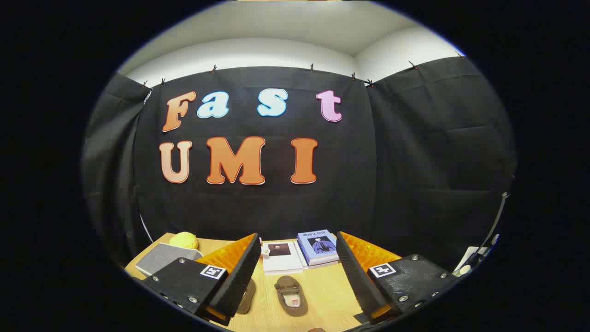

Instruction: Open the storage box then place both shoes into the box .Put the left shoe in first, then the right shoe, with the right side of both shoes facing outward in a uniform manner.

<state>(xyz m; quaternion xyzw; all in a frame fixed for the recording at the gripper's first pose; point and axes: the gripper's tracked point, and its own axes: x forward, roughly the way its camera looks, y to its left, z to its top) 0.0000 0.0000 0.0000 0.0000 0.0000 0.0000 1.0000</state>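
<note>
Two shoes are seen on the desk (322, 295): one shoe (291, 295) between the spread, empty gripper (295, 290) fingers, another shoe (247, 297) partly hidden behind one finger.

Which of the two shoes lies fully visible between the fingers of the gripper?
The shoe lying in the open gap, insole showing; the other shoe is half hidden behind one finger. The gripper is open.

1. Light was even and fairly bright, from overhead; the white wall (295, 50) above the cloth glowed softly.
2. The table (322, 295) was well lit, with faint shadows under the shoe (291, 295).
3. Fisheye bending curved the edges strongly.
4. The spread gripper (297, 276) fingers looked sharp; no glare showed.
</note>
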